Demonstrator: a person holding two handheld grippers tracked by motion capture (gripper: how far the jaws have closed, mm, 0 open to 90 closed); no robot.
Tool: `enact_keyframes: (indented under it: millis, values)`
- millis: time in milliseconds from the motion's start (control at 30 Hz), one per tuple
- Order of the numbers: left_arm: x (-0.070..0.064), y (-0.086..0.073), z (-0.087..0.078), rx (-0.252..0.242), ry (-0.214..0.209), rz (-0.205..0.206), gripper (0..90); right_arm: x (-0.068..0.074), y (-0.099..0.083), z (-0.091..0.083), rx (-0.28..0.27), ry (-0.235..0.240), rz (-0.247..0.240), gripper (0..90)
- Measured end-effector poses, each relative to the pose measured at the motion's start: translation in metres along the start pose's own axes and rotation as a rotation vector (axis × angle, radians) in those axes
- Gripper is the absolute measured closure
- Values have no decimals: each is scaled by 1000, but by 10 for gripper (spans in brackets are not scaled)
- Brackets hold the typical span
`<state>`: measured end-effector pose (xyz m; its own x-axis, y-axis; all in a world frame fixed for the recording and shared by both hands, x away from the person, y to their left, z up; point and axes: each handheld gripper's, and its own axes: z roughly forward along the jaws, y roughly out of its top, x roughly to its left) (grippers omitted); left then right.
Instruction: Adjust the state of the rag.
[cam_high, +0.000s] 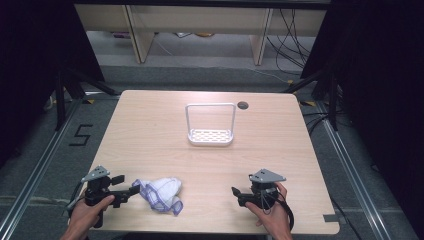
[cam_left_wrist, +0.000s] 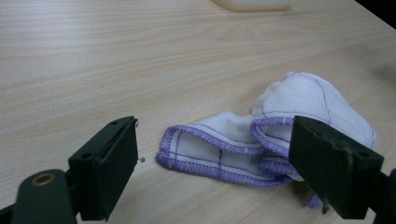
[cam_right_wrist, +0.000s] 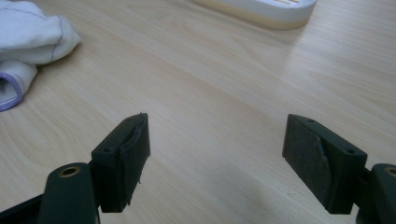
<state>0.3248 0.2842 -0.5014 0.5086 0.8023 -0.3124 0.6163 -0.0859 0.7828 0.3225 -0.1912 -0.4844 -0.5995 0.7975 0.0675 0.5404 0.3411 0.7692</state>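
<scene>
A crumpled white cloth with purple stitched edging (cam_high: 162, 194) lies near the table's front edge, left of centre. My left gripper (cam_high: 126, 187) is open right beside it, its jaws reaching the cloth's left edge. In the left gripper view the cloth (cam_left_wrist: 261, 135) sits between and just beyond the spread jaws. My right gripper (cam_high: 239, 194) is open over bare wood at the front right, nothing between its jaws. The right gripper view has the cloth (cam_right_wrist: 28, 35) at its upper left.
A white rack with a tall wire hoop and slotted base (cam_high: 211, 135) stands at the table's middle back. A round cable hole (cam_high: 243, 105) is behind it. The wooden table (cam_high: 150, 130) ends just in front of both hands. Shelving and cables lie beyond.
</scene>
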Motion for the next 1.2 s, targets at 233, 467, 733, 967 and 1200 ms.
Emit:
enact_keyframes:
  millis: [233, 467, 733, 967, 1200]
  values:
    - [-1, 1, 0, 11, -9, 7, 153, 13, 7, 2, 25, 29, -34, 297]
    - [-8, 6, -6, 3, 6, 41, 158, 31, 23, 6, 1, 79, -110, 330]
    - [-4, 7, -8, -7, 33, 38, 165, 71, 52, 26, -11, 186, -183, 372]
    - [5, 8, -12, -21, 60, 3, 177, 115, 76, 52, 11, 292, -286, 442]
    - [10, 8, -15, -25, 86, -18, 181, 148, 89, 75, 35, 336, -371, 500]
